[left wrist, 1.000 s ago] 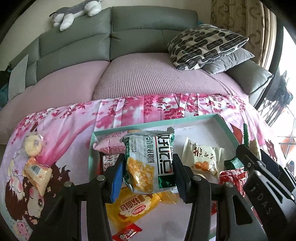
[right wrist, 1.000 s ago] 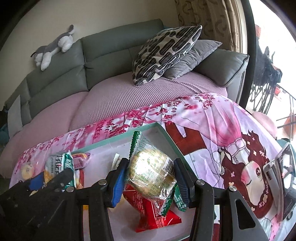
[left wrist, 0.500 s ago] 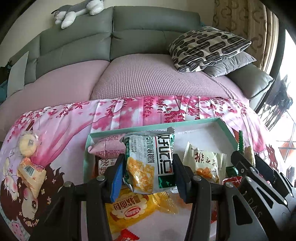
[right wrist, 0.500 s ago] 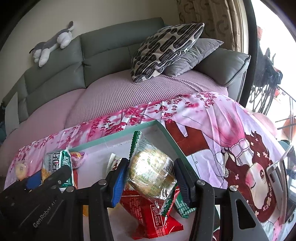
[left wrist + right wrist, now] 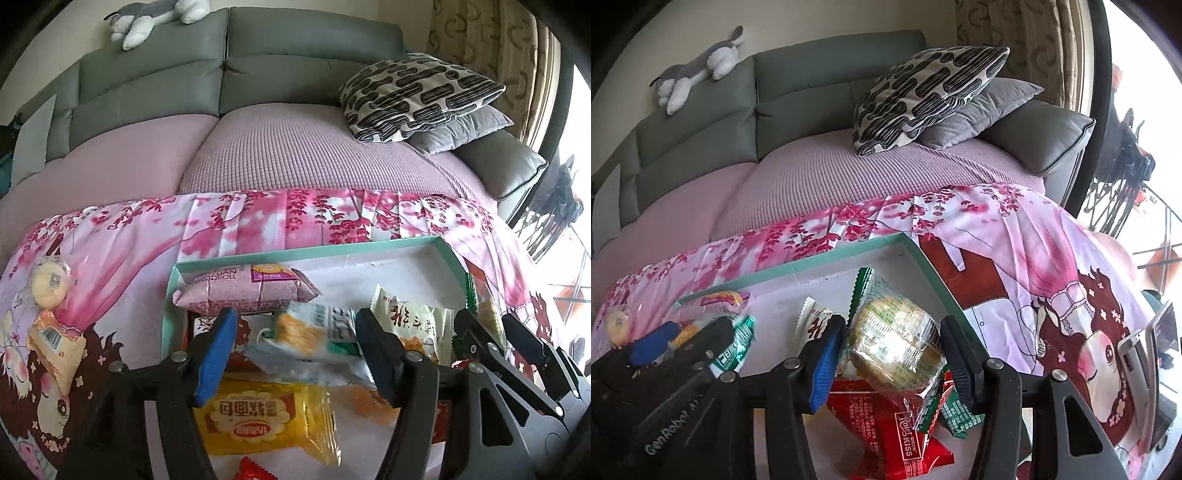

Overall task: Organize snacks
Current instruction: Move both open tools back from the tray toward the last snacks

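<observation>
Left gripper [image 5: 295, 332] over the teal tray [image 5: 306, 252], jaws opening. The green-and-white packet [image 5: 314, 332] lies blurred and tilted between them, clear of both pads and above the other snacks near the tray's left end.

Right gripper [image 5: 892, 350] over the tray's right end, jaws opening a little. The clear-wrapped cake [image 5: 894, 343] sits between the pads; the left pad appears to touch its wrapper, a slight gap shows at the right pad, so whether it is gripped I cannot tell. Beneath it a red packet [image 5: 897, 432].

In the tray: pink roll [image 5: 243, 291] along the far left edge, yellow bread pack [image 5: 258, 421] near the front, white packet [image 5: 406, 321] toward the right.

Tray rests on a counter draped in pink floral cloth [image 5: 258, 218]. Two wrapped snacks [image 5: 50, 284] lie on the cloth at the counter's left edge, outside the tray.
</observation>
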`<state>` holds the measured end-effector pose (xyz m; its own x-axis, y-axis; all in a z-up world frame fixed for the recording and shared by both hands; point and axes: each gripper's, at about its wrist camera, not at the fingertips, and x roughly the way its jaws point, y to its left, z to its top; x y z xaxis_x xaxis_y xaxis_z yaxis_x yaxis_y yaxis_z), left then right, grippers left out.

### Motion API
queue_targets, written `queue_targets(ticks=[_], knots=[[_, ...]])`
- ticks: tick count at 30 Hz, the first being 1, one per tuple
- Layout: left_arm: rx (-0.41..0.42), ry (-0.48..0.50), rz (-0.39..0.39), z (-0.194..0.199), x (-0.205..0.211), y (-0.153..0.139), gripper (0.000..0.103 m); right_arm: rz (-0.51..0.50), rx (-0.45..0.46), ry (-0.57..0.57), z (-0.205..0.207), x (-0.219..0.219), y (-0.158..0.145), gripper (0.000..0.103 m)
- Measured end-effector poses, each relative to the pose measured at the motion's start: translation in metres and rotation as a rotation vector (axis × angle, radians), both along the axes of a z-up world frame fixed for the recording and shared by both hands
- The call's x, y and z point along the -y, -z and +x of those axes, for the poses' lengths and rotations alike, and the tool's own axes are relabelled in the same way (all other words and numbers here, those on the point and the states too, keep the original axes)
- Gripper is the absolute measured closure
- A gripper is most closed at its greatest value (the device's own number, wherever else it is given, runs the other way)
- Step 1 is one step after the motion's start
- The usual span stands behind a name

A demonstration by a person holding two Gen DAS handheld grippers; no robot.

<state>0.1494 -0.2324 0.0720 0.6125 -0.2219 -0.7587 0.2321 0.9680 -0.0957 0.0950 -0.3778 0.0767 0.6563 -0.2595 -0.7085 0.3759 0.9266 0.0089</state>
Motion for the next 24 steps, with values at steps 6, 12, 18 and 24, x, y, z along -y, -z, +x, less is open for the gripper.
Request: queue_targets(ticks=[6, 12, 18, 24], knots=[[0.009, -0.026, -0.007, -0.001, -0.010, -0.007, 0.031, 0.000, -0.002, -0.007, 0.001, -0.002, -0.001, 0.037], [0.012, -0.059, -0.004, 0.000, -0.020, -0.010, 0.030, -0.003, -0.019, -0.006, 0.003, -0.004, 0.001, 0.023], [0.013, -0.120, 0.046, 0.004, -0.030, -0.005, 0.011, 0.001, -0.032, -0.004, 0.005, -0.004, 0.003, 0.013], [0.035, -0.168, 0.115, 0.008, -0.036, -0.002, 0.010, 0.005, -0.038, 0.004, 0.006, -0.004, 0.004, 0.004]])
